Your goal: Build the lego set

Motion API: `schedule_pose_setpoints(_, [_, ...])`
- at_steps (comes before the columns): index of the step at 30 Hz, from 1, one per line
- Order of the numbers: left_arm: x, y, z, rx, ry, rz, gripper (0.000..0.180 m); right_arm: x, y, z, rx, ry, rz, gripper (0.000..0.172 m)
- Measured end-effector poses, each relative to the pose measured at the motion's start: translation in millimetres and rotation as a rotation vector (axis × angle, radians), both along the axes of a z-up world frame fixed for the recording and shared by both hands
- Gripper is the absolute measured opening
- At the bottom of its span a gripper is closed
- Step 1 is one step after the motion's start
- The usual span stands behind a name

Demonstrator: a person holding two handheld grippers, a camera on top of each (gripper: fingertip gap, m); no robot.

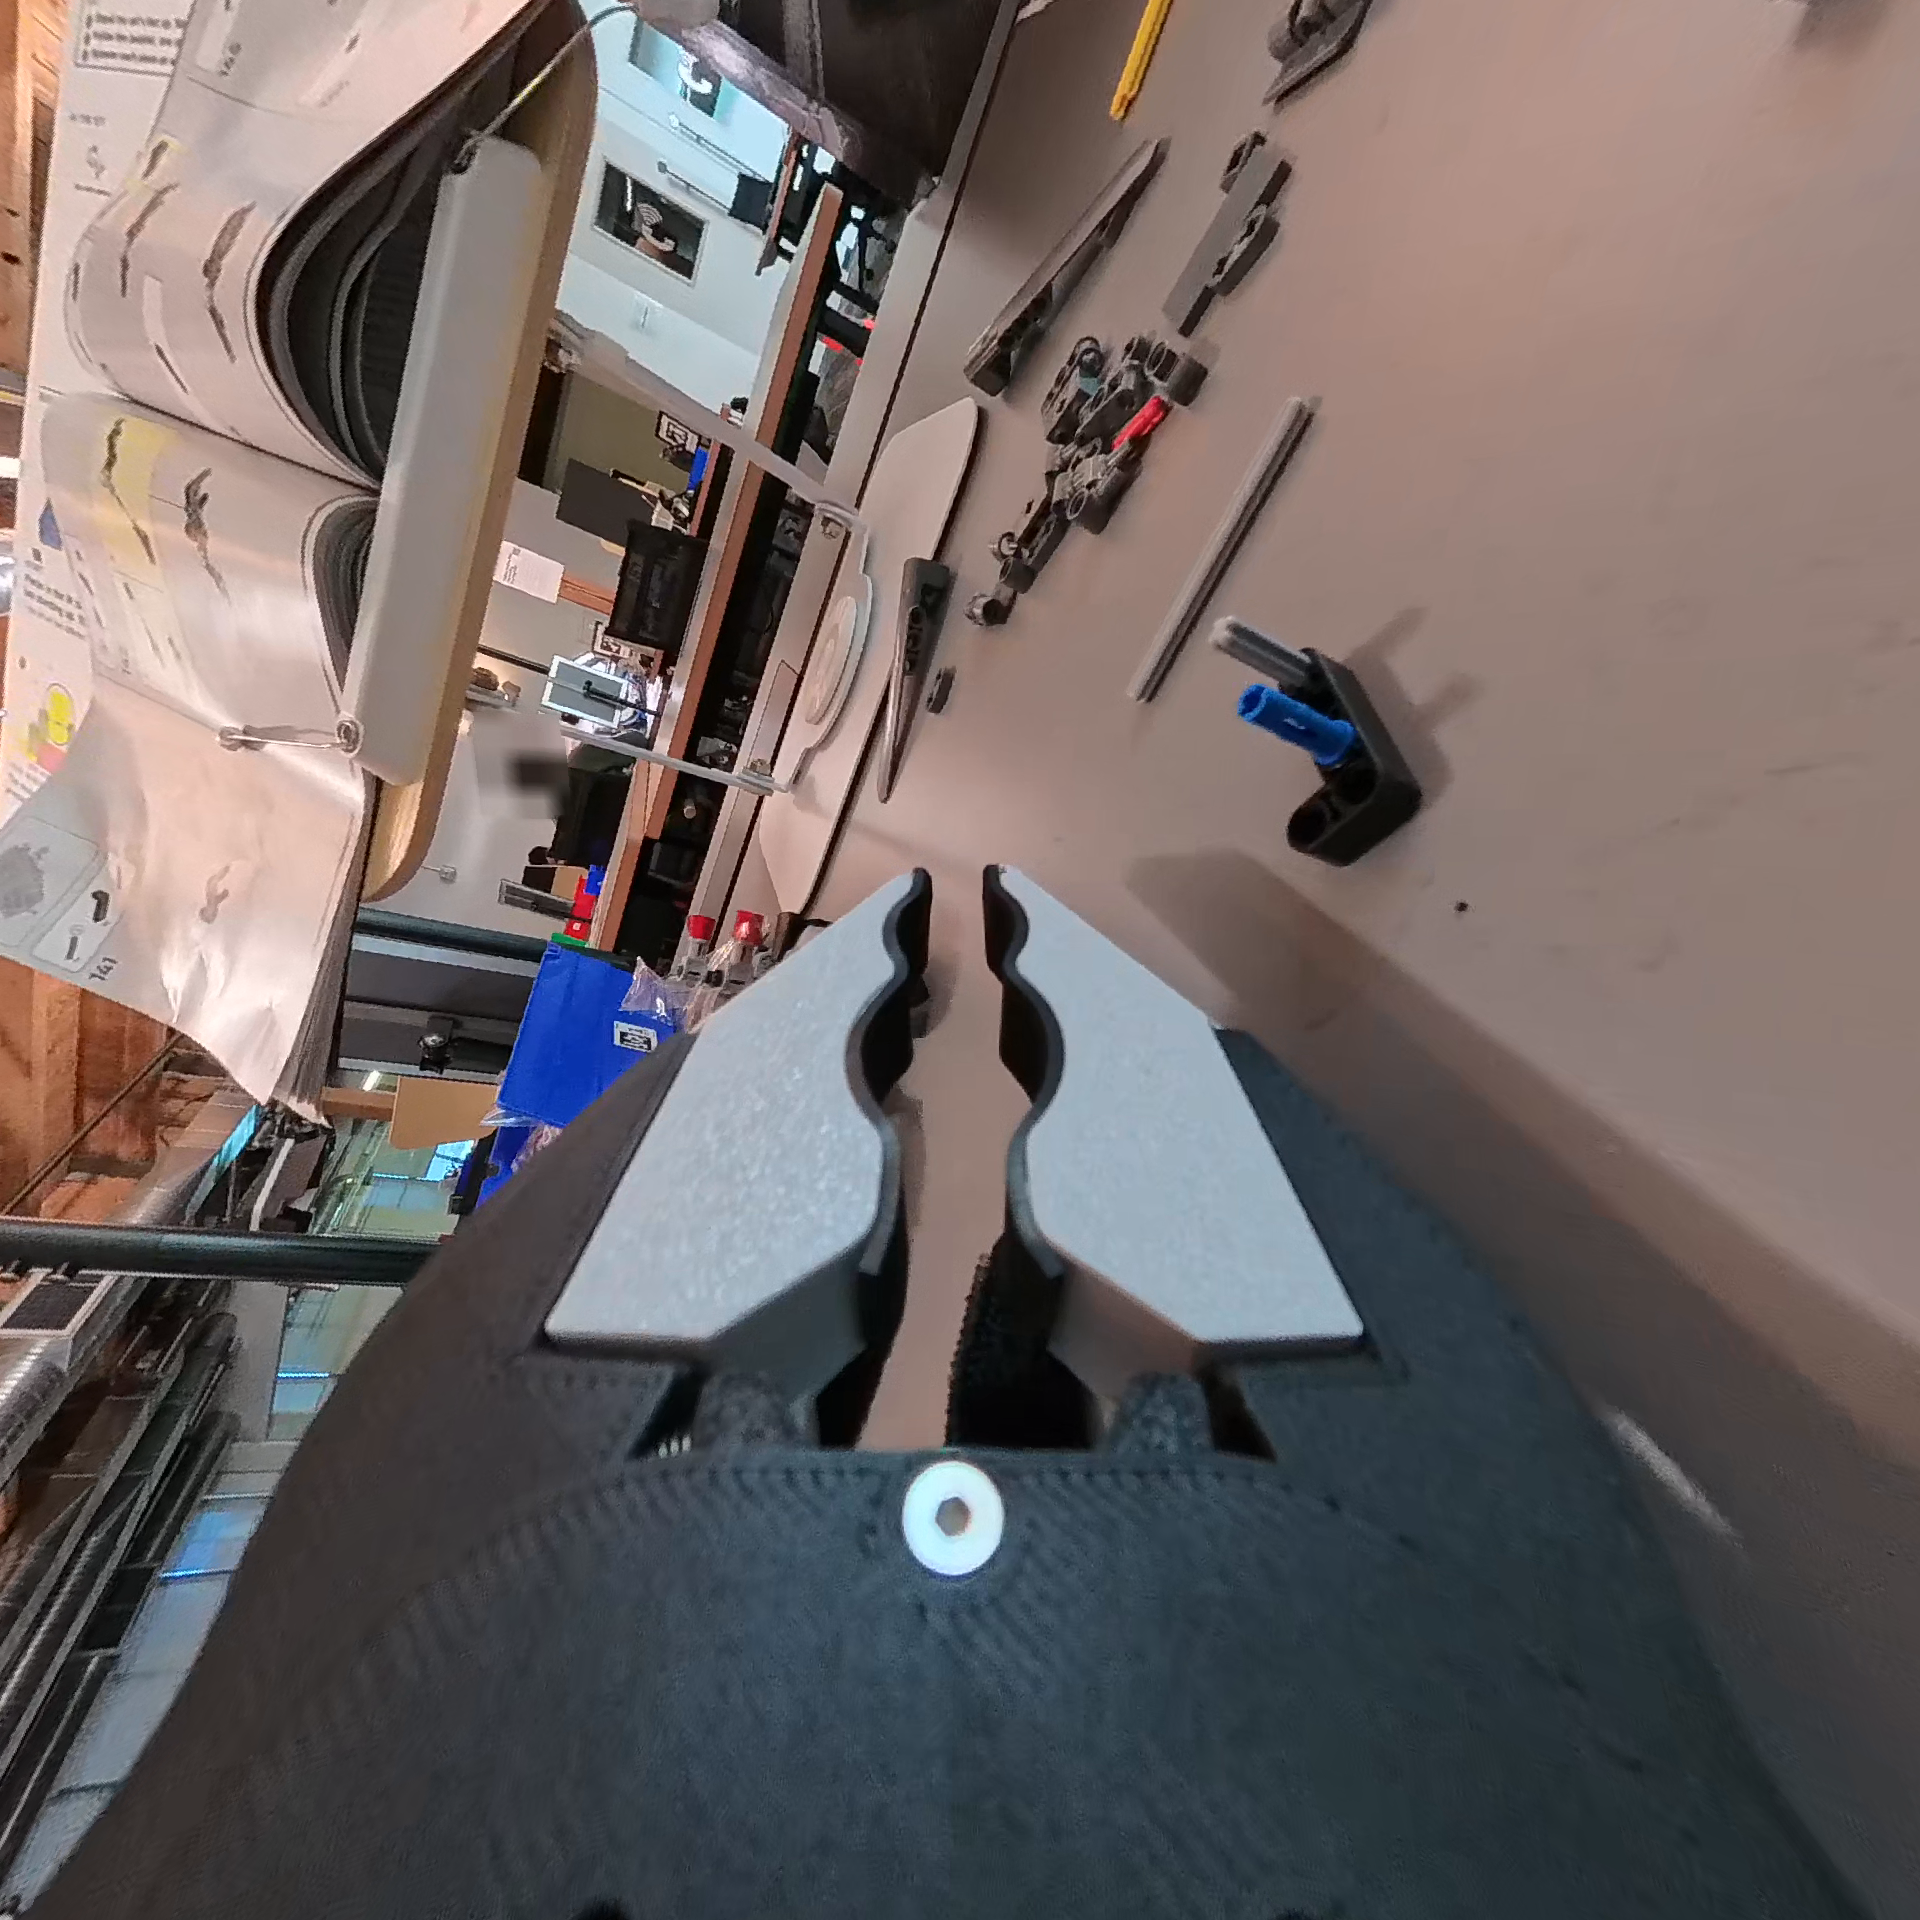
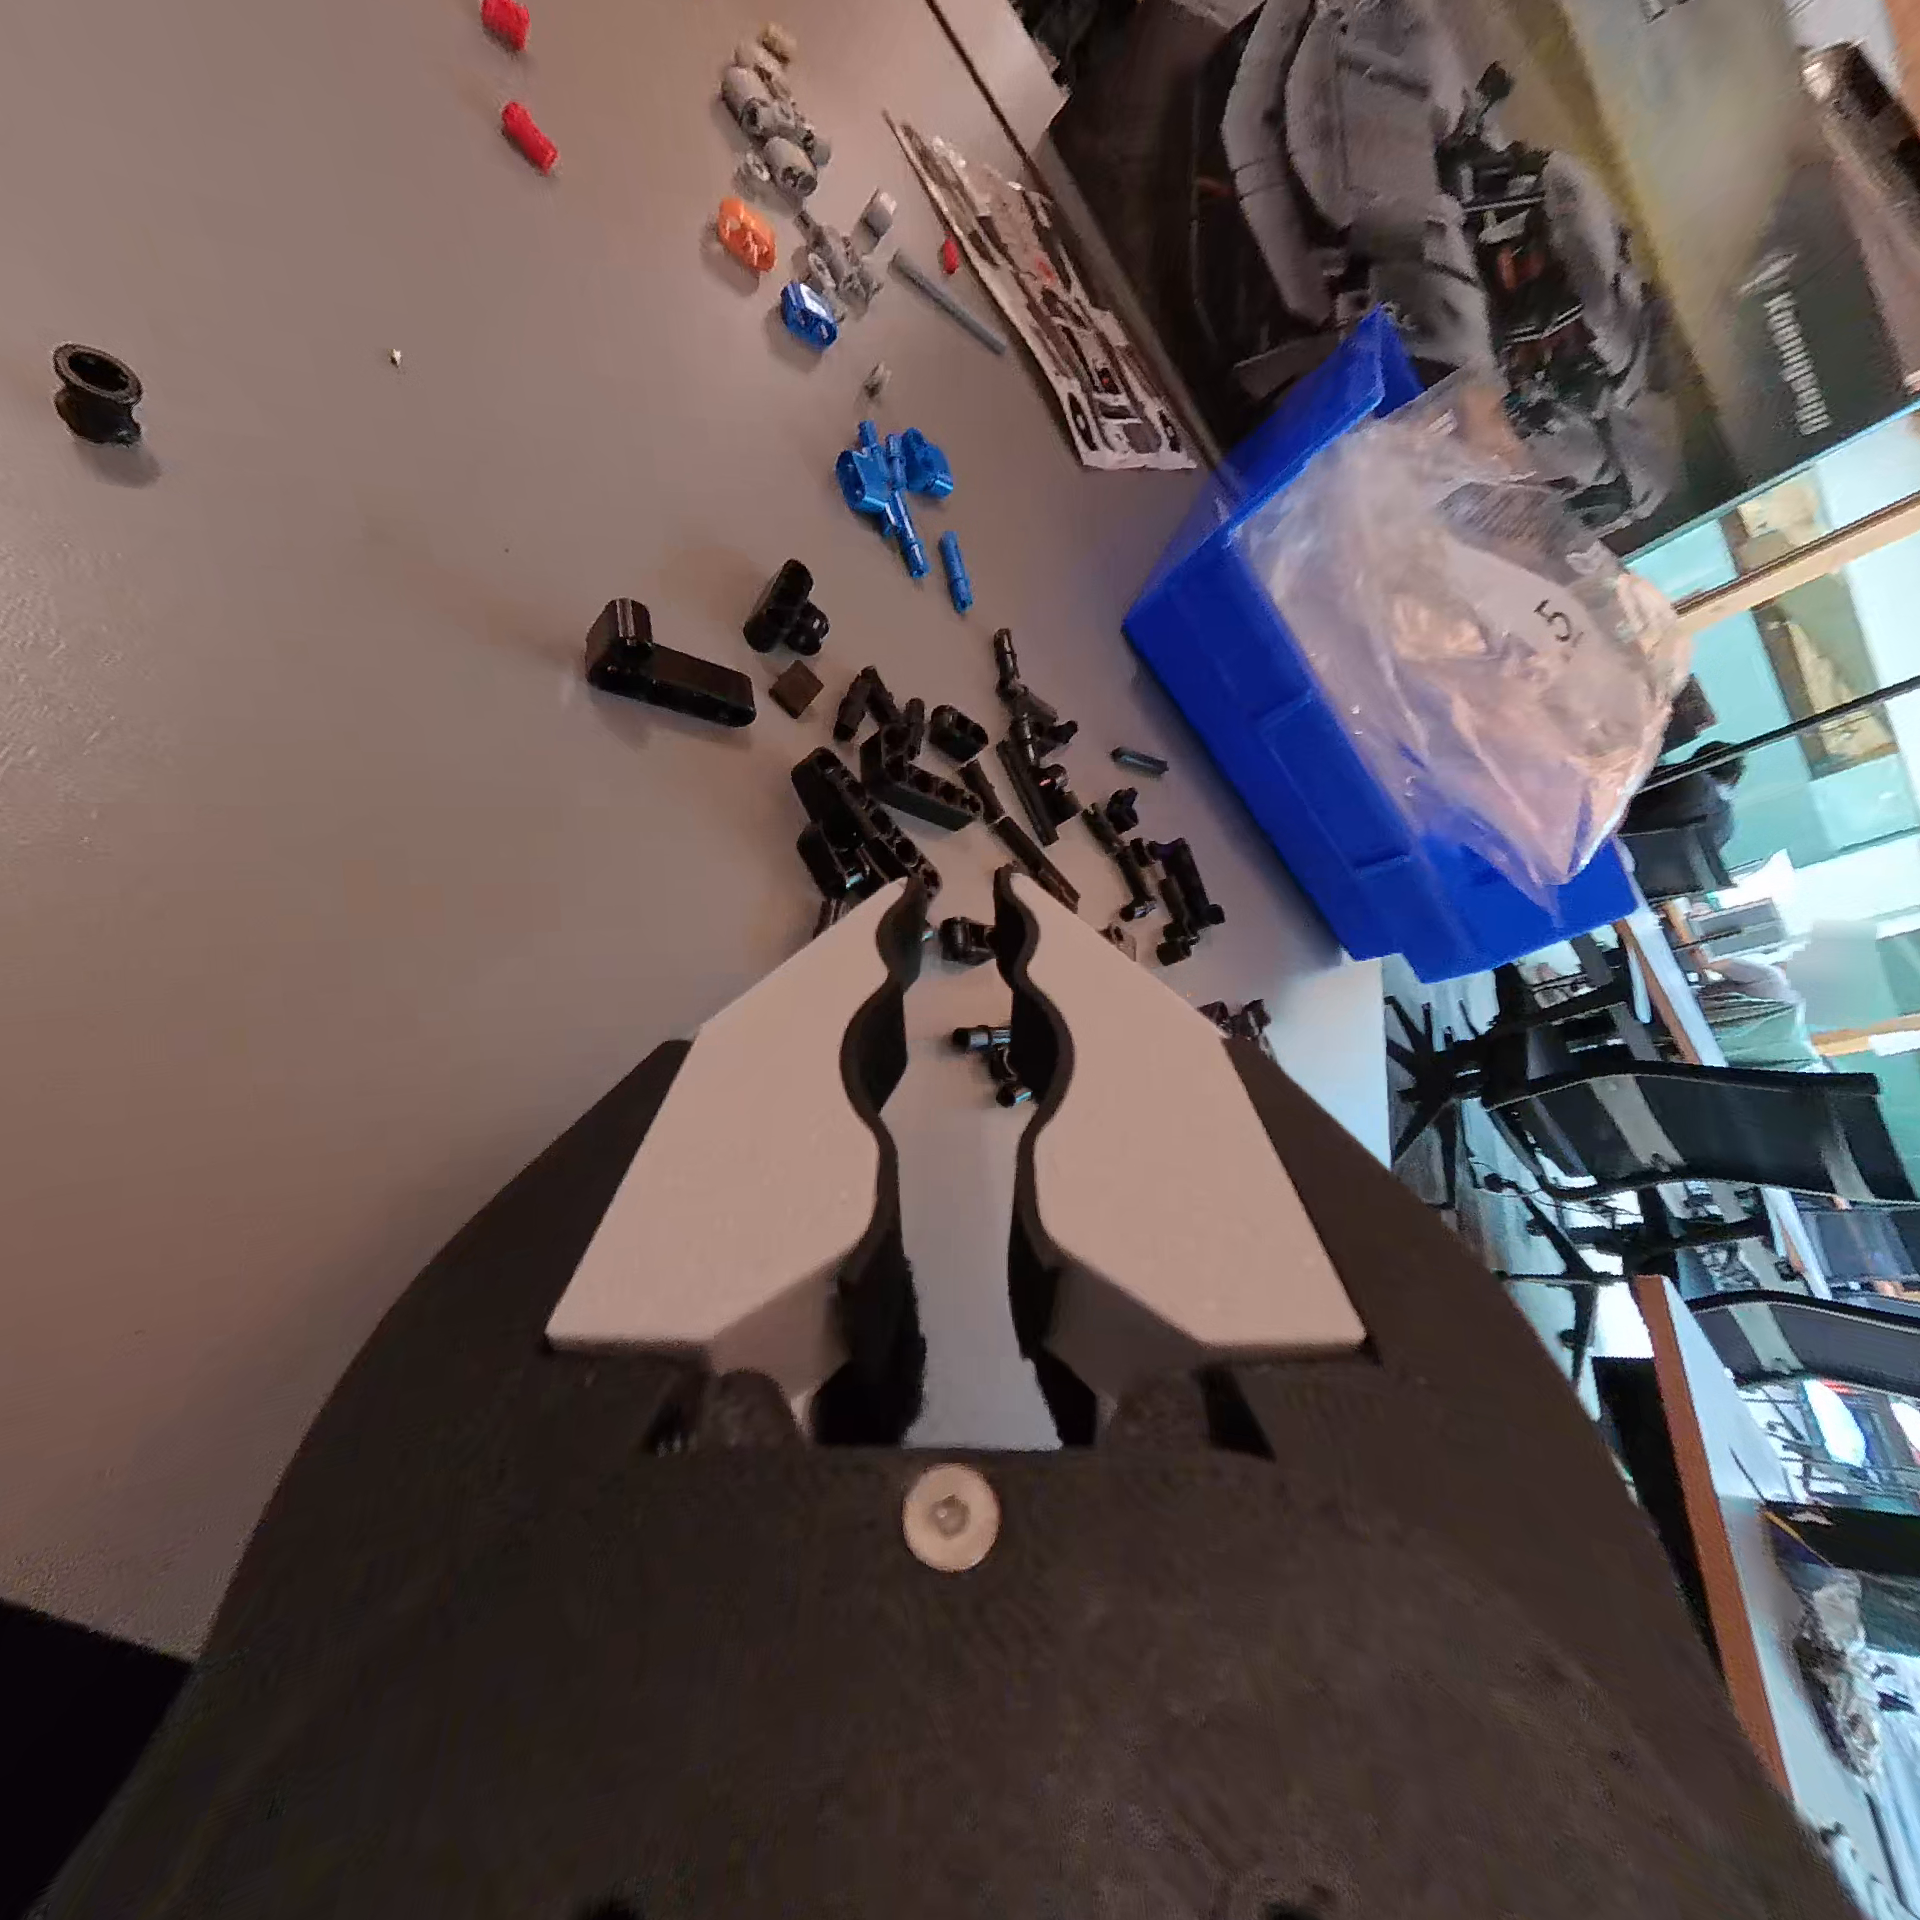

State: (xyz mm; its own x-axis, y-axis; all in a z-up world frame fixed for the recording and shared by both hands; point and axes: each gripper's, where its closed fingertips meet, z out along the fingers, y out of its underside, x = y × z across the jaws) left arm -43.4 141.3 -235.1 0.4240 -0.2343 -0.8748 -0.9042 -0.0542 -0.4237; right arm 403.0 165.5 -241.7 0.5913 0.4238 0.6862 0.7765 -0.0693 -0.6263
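Observation:
My left gripper (image 1: 956, 878) hovers over a beige table (image 1: 1558, 416), its jaws slightly apart with only table showing between them. A black L-shaped beam (image 1: 1361, 779) with a blue pin (image 1: 1294, 717) and a dark axle in it lies ahead to the right. My right gripper (image 2: 956, 883) is over a pile of black beams and pins (image 2: 904, 790), its jaws slightly apart. A small black connector (image 2: 961, 935) lies on the table in the gap near the tips. Another black pin piece (image 2: 987, 1044) lies farther back. Neither is pressed by both pads.
A dark part-built assembly (image 1: 1091, 436), a long grey axle (image 1: 1221, 551) and an open instruction booklet on a stand (image 1: 208, 416) lie beyond the left gripper. Blue pieces (image 2: 894, 483), a black L beam (image 2: 665, 665), a black wheel (image 2: 99, 390) and a blue bin (image 2: 1299, 748) holding a plastic bag (image 2: 1455, 623) surround the right. My right fingertips sit around 45 cm from my left ones.

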Motion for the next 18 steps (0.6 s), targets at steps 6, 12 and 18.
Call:
schedule_pose_setpoints(6, [-1.7, 0.1, -1.1, -0.003, 0.004, 0.009, 0.01, 1.2, 2.3, -6.3, -0.055, 0.0, -0.012, 0.016])
schedule_pose_setpoints(12, [-2.9, 0.3, -2.1, -0.011, 0.0, 0.019, 0.009, 4.4, 5.6, -8.2, -0.101, 0.037, -0.034, 0.018])
schedule_pose_setpoints(18, [-4.2, 1.7, -2.8, -0.017, -0.003, 0.03, 0.008, 8.6, 9.0, -6.2, -0.087, 0.041, -0.067, 0.022])
